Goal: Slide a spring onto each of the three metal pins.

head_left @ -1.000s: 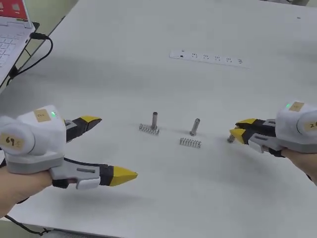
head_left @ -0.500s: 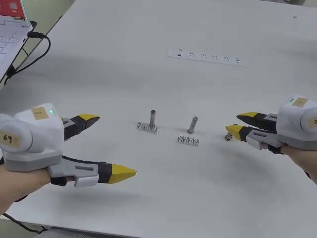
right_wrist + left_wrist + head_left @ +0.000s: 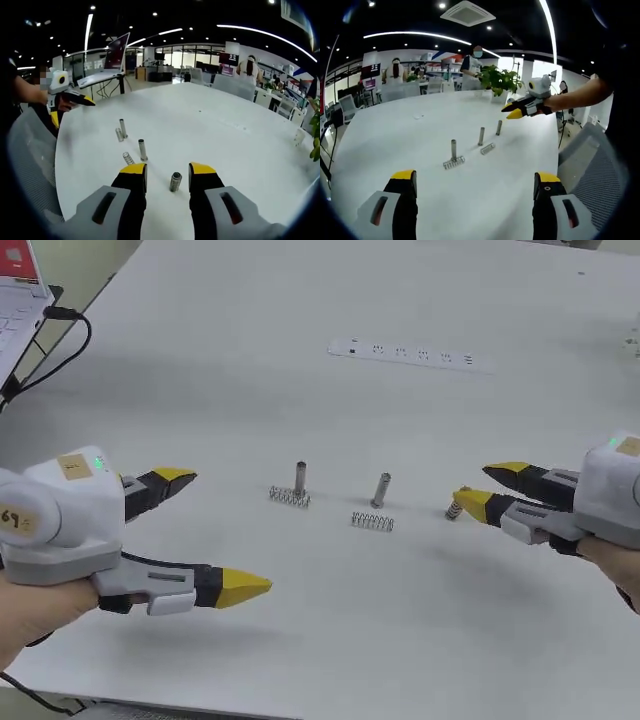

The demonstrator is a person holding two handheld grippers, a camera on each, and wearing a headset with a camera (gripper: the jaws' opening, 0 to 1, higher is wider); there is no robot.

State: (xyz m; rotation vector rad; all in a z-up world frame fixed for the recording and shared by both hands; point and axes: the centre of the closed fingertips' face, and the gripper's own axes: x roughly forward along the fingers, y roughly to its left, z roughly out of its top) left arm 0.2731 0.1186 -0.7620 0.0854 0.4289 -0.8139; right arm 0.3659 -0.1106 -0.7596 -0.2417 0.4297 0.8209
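a: three pins upright on the white table [image 3: 330,640]?
b: yes, in a row near the middle: left pin [image 3: 300,478], middle pin [image 3: 382,488], right pin [image 3: 455,508].
a: and the springs?
b: two lying flat. first loose spring [image 3: 289,497] just beside the foot of the left pin; touching or not, can't tell. second loose spring [image 3: 372,522] just in front of the middle pin, apart from it. third spring [image 3: 175,181] already coiled around the right pin, standing upright with it.
a: right gripper [image 3: 481,486]?
b: parted, holding nothing. reaches in from the right, yellow tips level with the right pin. in the right gripper view, straddles that sprung pin, one jaw on each side, a gap on both, no contact.
a: left gripper [image 3: 222,532]?
b: gaping wide, empty. hovers over bare table on the near left, well apart from the row. points toward the pins in the left gripper view, with the left pin and its loose spring nearest.
a: anything else on the bench?
b: white power strip [image 3: 412,355] farther back, beyond the pins. laptop [image 3: 12,300] at the far left edge, black cable [image 3: 62,313] plugged into its side and trailing off toward the near edge.
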